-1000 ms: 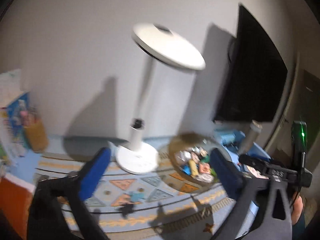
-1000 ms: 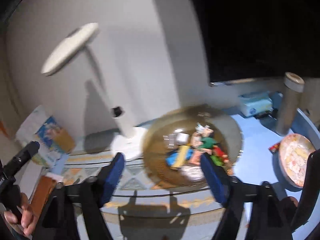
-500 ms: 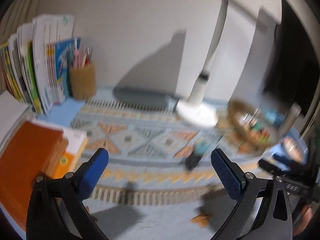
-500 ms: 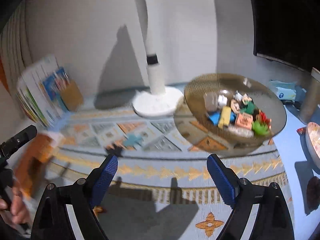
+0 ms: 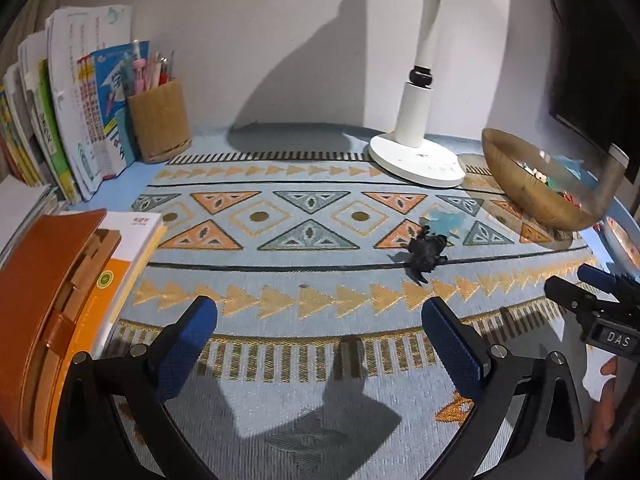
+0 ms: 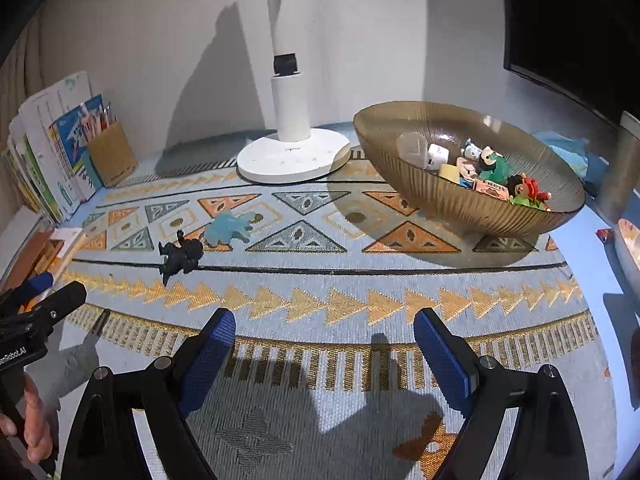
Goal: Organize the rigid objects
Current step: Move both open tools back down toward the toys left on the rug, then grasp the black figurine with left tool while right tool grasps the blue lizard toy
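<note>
Right wrist view: with both the right gripper (image 6: 324,344) and left gripper (image 5: 320,334) spread wide and empty, the small black toy figure (image 6: 180,256), lying on the patterned mat beside the pale blue one (image 6: 230,228), is best approached low, straddled squarely, then lifted to the ribbed amber glass bowl (image 6: 460,200).

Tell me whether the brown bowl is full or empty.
Partly full: the brown bowl holds a small heap of toy figures toward one side; the rest of its inside is bare.
</note>
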`<act>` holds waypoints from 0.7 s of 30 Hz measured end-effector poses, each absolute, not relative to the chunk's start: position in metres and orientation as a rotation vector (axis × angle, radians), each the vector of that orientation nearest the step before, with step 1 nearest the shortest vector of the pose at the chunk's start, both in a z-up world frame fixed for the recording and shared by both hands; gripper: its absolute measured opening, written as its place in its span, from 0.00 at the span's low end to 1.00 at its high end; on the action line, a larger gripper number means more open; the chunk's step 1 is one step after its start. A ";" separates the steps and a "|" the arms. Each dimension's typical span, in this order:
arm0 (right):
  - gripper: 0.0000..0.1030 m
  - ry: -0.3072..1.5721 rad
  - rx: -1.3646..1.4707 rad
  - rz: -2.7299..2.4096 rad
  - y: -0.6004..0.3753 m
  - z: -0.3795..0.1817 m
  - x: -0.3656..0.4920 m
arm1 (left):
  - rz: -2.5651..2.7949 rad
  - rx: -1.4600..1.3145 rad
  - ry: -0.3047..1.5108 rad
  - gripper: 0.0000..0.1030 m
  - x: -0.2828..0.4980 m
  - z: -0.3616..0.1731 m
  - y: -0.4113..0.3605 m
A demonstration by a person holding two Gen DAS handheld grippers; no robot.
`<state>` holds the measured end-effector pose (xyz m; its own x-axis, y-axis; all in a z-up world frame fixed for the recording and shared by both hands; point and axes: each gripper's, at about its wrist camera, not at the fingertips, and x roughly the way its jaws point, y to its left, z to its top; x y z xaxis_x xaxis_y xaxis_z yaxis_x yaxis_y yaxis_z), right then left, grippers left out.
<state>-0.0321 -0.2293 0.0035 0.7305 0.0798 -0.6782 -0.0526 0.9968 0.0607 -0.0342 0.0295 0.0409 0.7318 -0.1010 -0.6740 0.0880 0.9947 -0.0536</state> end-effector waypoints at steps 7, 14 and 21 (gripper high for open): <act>0.87 0.996 0.208 0.215 -0.231 -0.001 0.000 | -0.268 -0.037 0.805 0.98 -0.023 0.046 0.016; 0.57 0.995 0.214 0.309 -0.207 0.020 0.062 | -0.533 -0.108 0.925 0.64 0.026 0.036 -0.013; 0.56 1.071 0.340 0.348 -0.201 -0.008 0.108 | -0.486 0.035 0.957 0.64 0.047 0.017 -0.039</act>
